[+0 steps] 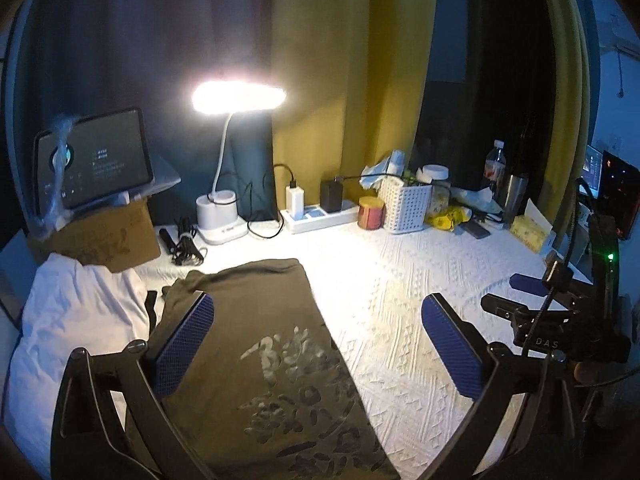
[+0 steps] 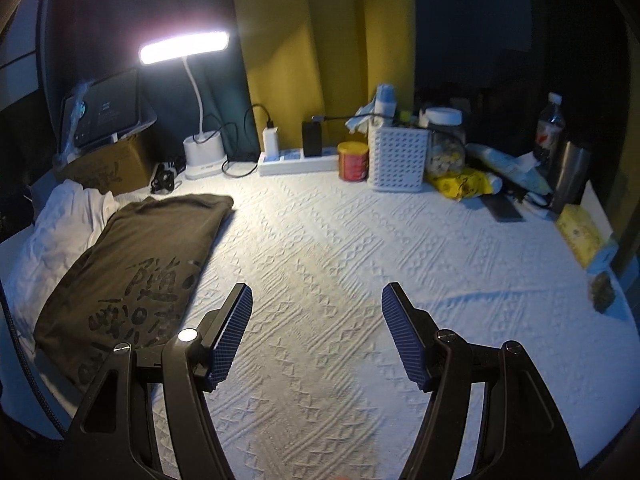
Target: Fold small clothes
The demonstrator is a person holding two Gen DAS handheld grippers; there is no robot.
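1. Right wrist view: my right gripper [image 2: 316,332] is spread wide and released, nothing between its blue pads [image 2: 230,340]. It hangs above the white textured bedspread [image 2: 340,240], aimed toward the far clutter.
2. The folded olive T-shirt [image 2: 132,264], the task's garment, lies to the left of that gripper, its near right edge just beside my left finger. A dark print shows on top. Its far end points at the cardboard box [image 2: 106,168].
3. A crumpled white garment [image 2: 52,232] lies under and beyond the shirt's left edge.
4. Open room: a broad bare stretch of bedspread runs from the shirt's right edge to the right rim, where a small dark lump [image 2: 602,294] sits.
5. The far edge is lined with things: the lit desk lamp [image 2: 202,148], a power strip [image 2: 298,162] with chargers, a red can [image 2: 353,161], a white perforated basket [image 2: 398,158], a lidded jar [image 2: 445,140], yellow packets [image 2: 460,184], a steel cup [image 2: 570,176] and a bottle [image 2: 550,128].
6. Left wrist view: my left gripper [image 1: 316,344] is also released and wide, empty. Its left pad [image 1: 182,348] hangs over the T-shirt [image 1: 280,360]; its right pad is over bare bedspread [image 1: 400,300].
7. In that view, the right gripper [image 1: 536,300] sits at the right edge, well apart from the shirt, level with mine.
8. A tablet [image 1: 94,168] stands propped on the box [image 1: 100,240], far left.
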